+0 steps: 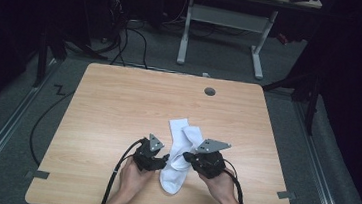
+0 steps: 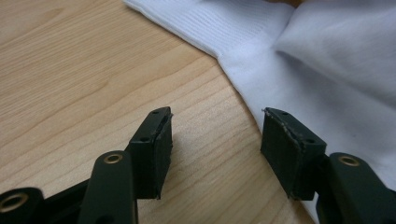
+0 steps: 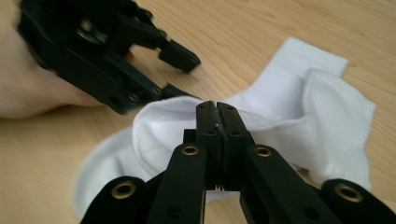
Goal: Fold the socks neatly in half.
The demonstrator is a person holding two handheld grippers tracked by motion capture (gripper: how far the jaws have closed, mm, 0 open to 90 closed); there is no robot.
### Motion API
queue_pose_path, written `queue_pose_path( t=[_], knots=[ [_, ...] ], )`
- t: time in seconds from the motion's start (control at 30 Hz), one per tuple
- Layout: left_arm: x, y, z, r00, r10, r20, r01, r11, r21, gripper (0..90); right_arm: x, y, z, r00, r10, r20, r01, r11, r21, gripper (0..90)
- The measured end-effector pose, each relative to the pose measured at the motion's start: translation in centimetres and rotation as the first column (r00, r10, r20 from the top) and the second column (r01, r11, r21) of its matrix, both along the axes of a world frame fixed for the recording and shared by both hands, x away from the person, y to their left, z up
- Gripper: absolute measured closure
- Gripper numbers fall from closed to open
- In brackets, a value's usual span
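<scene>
Nearest my camera, the right gripper [image 3: 217,109] has its jaws clenched flat together, pinching a fold of the top sock [image 3: 322,116] right at the tips. In the right gripper view the white fabric rises from the jaws in a raised ridge, so I judge that the toe end of that sock is lifted off the one beneath it. The lower sock [image 3: 100,172] lies flat on the table [image 1: 118,106], its rounded end toward me.

In the high view the pair of socks sits near the front edge of the table between my two hands, the cuffs pointing away from me and overlapping at a slight angle.

My left gripper [image 2: 217,135] is released: the jaws stand well apart with bare wood between them, and nothing is held. One pad [image 2: 280,149] sits just at the edge of the sock fabric, perhaps brushing it; I cannot tell whether it truly touches.

As for progress, I judge that the work of folding or pairing these socks is at an early stage: one end is gripped and raised, but no fold is laid over yet, and the left side has yet to take hold of anything.
</scene>
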State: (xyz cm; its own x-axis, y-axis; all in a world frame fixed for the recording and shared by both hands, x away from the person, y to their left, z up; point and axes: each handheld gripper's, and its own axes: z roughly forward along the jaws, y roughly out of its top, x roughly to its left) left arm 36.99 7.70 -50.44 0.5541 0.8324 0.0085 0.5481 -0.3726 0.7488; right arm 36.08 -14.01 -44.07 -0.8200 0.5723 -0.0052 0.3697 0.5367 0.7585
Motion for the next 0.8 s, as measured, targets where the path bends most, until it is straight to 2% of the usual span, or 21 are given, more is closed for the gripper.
queue_pose_path(
  t=[0.03,0.07,0.13,0.17,0.23,0.27,0.3,0.33,0.37,0.43,0.47,0.5,0.53,0.63,0.67,0.77,0.8],
  knots=[
    [0.1,-0.1,0.0,1.0,0.002,-0.002,-0.002,1.0,0.0,43.3,0.3,0.2,-0.6,0.9999,-0.01,0.012,0.01,0.9993,-0.036,89.0],
    [0.6,-0.3,0.1,0.9999,0.004,-0.014,-0.004,1.0,0.007,43.1,1.8,0.2,-2.1,0.9993,-0.026,-0.026,0.024,0.9974,-0.068,89.0],
    [1.2,-0.7,0.3,0.9997,0.008,-0.025,-0.007,0.9999,0.015,42.7,3.2,0.2,-3.2,0.9964,-0.057,-0.063,0.052,0.9956,-0.078,89.0],
    [1.2,-0.7,0.3,0.9997,0.008,-0.025,-0.007,0.9999,0.015,42.8,3.2,0.2,-3.2,0.9964,-0.057,-0.063,0.052,0.9956,-0.078,89.0],
    [1.7,-1.0,0.4,0.9998,0.001,-0.022,-0.001,0.9998,0.022,44.2,4.5,0.2,-3.7,0.9944,-0.081,-0.068,0.076,0.9943,-0.075,89.0],
    [2.1,-1.2,0.5,1.0,-0.007,-0.003,0.007,0.9996,0.027,45.7,5.1,0.4,-3.6,0.9949,-0.08,-0.062,0.074,0.9927,-0.096,89.0],
    [2.1,-1.2,0.5,1.0,-0.007,-0.003,0.007,0.9996,0.027,45.6,5.1,0.4,-3.6,0.9949,-0.08,-0.062,0.074,0.9927,-0.096,89.0],
    [2.4,-1.2,0.7,1.0,-0.001,0.002,0.001,1.0,0.005,45.6,5.3,0.4,-3.4,0.9953,-0.081,-0.054,0.075,0.9918,-0.104,89.0],
    [2.6,-1.1,0.8,1.0,0.004,0.005,-0.004,1.0,-0.008,45.7,5.7,0.3,-3.2,0.9955,-0.079,-0.053,0.074,0.993,-0.092,89.0],
    [3.5,-1.0,1.0,0.9998,0.018,-0.013,-0.018,0.9998,-0.007,45.2,5.9,0.2,-2.8,0.9956,-0.084,-0.042,0.079,0.9915,-0.103,89.0],
    [3.8,-1.1,1.0,0.9996,0.022,-0.015,-0.022,0.9997,-0.008,45.1,6.0,0.0,-2.2,0.9957,-0.089,-0.027,0.086,0.9924,-0.088,89.0],
    [4.0,-1.1,1.1,0.9996,0.026,-0.013,-0.027,0.9996,-0.009,45.1,6.0,0.0,-2.2,0.9957,-0.089,-0.027,0.086,0.9924,-0.088,89.0],
    [4.4,-1.2,1.0,0.9994,0.028,-0.018,-0.028,0.9996,-0.001,45.2,6.0,-0.3,-1.8,0.9955,-0.091,-0.028,0.088,0.9935,-0.071,89.0],
    [4.6,-1.4,0.8,0.9991,0.025,-0.036,-0.025,0.9997,-0.001,46.3,5.7,-0.5,-1.4,0.9953,-0.093,-0.026,0.091,0.9938,-0.064,88.9],
    [4.6,-1.6,0.5,0.9988,0.021,-0.043,-0.02,0.9997,0.012,46.1,5.4,-0.5,-1.0,0.9966,-0.081,-0.013,0.08,0.9945,-0.068,88.9],
    [4.6,-1.6,0.5,0.9991,0.025,-0.034,-0.025,0.9997,0.006,47.8,5.0,-0.4,-0.4,0.9969,-0.079,-0.005,0.078,0.9951,-0.061,88.9],
    [4.7,-1.7,0.5,0.9989,0.033,-0.034,-0.033,0.9994,0.012,47.9,4.4,-0.3,0.5,0.9977,-0.068,0.007,0.068,0.9966,-0.047,88.8]
  ],
)
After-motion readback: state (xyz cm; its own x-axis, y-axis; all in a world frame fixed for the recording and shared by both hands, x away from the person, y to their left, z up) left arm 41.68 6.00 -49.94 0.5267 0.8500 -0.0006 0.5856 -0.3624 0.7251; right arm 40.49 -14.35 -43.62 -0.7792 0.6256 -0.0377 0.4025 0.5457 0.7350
